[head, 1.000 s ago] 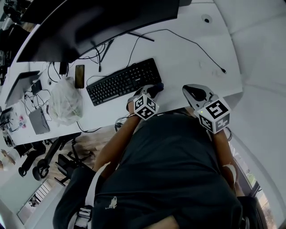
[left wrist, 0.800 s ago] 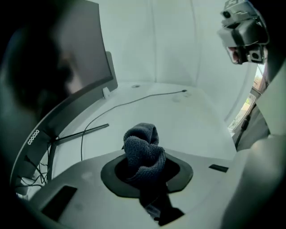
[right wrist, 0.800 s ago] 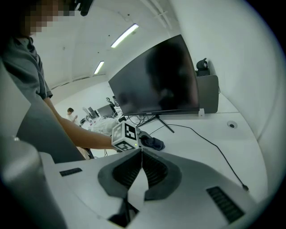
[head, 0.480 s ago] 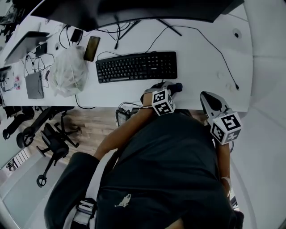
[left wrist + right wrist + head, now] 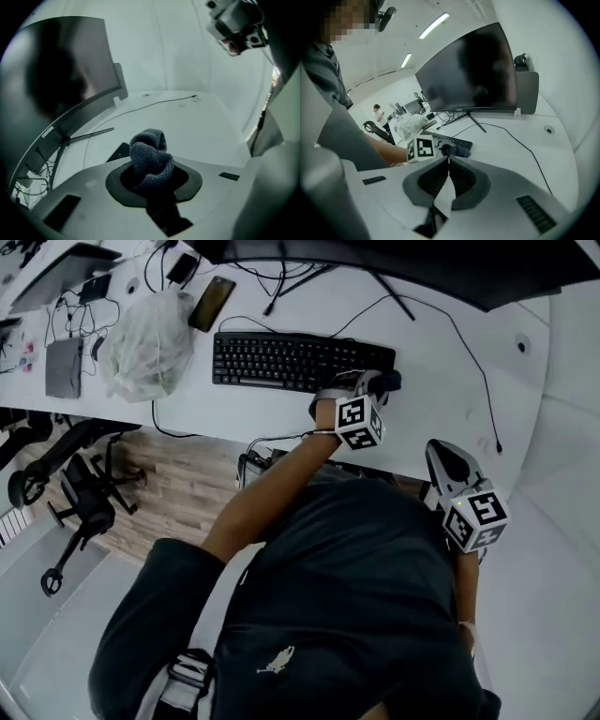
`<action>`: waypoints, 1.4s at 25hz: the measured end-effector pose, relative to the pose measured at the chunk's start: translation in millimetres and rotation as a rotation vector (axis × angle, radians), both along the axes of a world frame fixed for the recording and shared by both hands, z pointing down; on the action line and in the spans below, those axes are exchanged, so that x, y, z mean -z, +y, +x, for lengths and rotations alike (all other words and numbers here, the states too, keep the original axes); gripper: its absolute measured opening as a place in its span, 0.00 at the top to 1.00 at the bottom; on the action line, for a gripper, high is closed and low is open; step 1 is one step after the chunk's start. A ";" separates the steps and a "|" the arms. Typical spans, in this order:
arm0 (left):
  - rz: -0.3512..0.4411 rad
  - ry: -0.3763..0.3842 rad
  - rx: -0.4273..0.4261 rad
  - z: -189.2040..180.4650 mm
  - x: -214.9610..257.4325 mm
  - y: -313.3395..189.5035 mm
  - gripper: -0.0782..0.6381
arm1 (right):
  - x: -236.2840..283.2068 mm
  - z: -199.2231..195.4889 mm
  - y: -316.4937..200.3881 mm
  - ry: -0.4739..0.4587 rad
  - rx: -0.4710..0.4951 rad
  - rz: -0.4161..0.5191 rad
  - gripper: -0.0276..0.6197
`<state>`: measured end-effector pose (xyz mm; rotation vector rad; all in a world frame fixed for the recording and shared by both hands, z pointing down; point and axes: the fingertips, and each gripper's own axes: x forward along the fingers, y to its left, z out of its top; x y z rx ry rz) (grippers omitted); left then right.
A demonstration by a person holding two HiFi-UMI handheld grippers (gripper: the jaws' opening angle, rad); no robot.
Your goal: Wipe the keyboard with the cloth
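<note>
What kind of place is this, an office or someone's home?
Most likely an office or lab: a long white desk with a black keyboard and a large curved monitor, rolling office chairs beside it, and strip lights on the ceiling.

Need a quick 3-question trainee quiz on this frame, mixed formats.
1. True or false: the right gripper has its jaws shut with nothing between them.
2. The left gripper is shut on: A) a sponge, B) a cloth, C) a brush.
3. Fill in: in the head view, the cloth is at the ____ end of the keyboard.
Key: 1 true; 2 B; 3 right.
</note>
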<state>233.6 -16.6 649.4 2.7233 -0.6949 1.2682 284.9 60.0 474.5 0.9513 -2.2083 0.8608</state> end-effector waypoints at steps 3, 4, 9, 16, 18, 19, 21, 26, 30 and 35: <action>-0.166 0.002 -0.124 15.4 -6.7 80.0 0.80 | -2.8 0.7 -2.2 0.007 0.002 -0.009 0.94; -0.235 0.010 -0.134 15.2 -7.4 103.4 0.80 | -3.6 -1.8 -2.7 0.006 0.010 -0.012 0.94; -0.279 0.204 0.072 -40.6 47.2 76.6 0.80 | -2.5 -25.7 -12.2 -0.006 0.070 -0.002 0.94; -0.141 0.581 0.350 -187.5 201.4 -33.5 0.80 | 1.7 -57.5 -17.7 -0.011 0.112 0.029 0.94; -0.106 0.675 0.406 -222.6 238.7 -44.3 0.80 | 8.7 -60.3 -24.1 -0.009 0.095 0.061 0.94; -0.090 0.715 0.424 -236.6 255.0 -46.3 0.80 | 13.6 -61.3 -28.4 -0.009 0.082 0.084 0.94; -0.058 0.773 0.449 -260.2 282.8 -44.8 0.80 | 25.7 -63.8 -37.9 -0.021 0.049 0.138 0.94; 0.041 0.811 0.472 -314.0 340.3 -31.0 0.80 | 69.0 -75.6 -63.3 -0.112 -0.041 0.292 0.94; 0.128 0.805 0.432 -346.4 380.2 -30.7 0.80 | 113.9 -74.6 -80.9 -0.161 -0.133 0.428 0.94; 0.189 0.807 0.394 -379.7 411.4 -31.7 0.80 | 153.9 -77.4 -92.0 -0.180 -0.210 0.531 0.94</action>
